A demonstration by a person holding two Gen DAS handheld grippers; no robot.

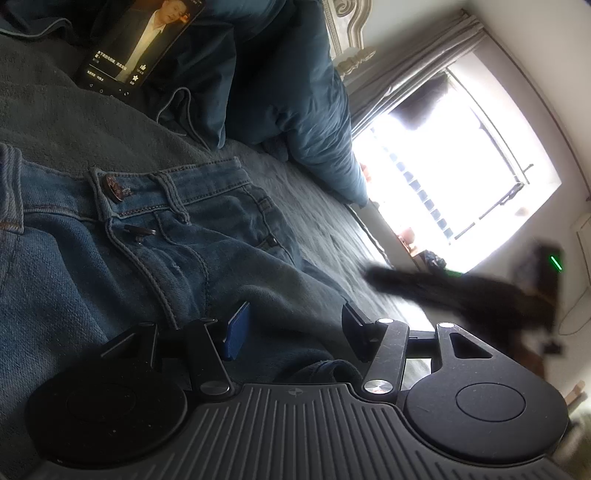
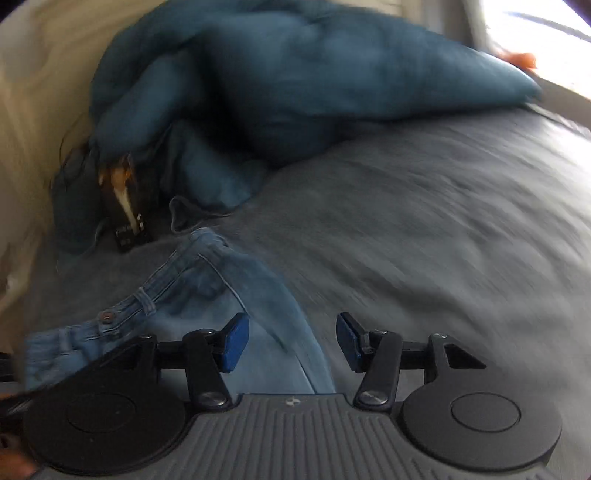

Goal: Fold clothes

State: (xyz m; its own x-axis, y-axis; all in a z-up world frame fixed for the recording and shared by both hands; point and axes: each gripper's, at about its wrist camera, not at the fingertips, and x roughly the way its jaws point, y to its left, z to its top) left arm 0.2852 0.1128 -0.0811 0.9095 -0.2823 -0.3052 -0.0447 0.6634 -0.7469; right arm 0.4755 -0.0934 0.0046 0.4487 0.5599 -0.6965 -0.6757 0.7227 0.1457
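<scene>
Left wrist view: my left gripper (image 1: 293, 332) hangs w/ its blue-padded fingers (image 1: 236, 330) spread wide, nothing between them. Under it lie the blue denim jeans (image 1: 122, 251), front side up on the grey-blue fleece bed cover (image 1: 59, 110); waistband runs across the frame, dark metal button (image 1: 115, 187) done up at the top of the fly, belt loops and a pocket rivet visible. A crumpled bit of denim sits just in front of the gripper body, between the fingers. Beyond the waistband a black smartphone (image 1: 138, 42) leans against the teal quilted duvet (image 1: 295, 92), screen lit w/ a video. Duvet is heaped along the far side of the bed. Past that: carved pale headboard (image 1: 349, 29), grey curtain (image 1: 413, 70), blown-out bright window (image 1: 454, 170). A dark blurred shape w/ a green light (image 1: 554, 263) crosses in front of the window on the right; can't tell what it is.

Right wrist view: heavy motion blur. My right gripper (image 2: 291, 341) also stands apart, pads empty. Jeans (image 2: 207, 295) lie to the left and under the left finger, their edge running down between the fingers; waistband and button (image 2: 107, 316) at lower left. Bare bed cover (image 2: 443, 240) fills the right side. Duvet (image 2: 295, 74) is piled behind, phone (image 2: 125, 199) tucked at its left foot, cream wall or board (image 2: 33, 110) behind that.
</scene>
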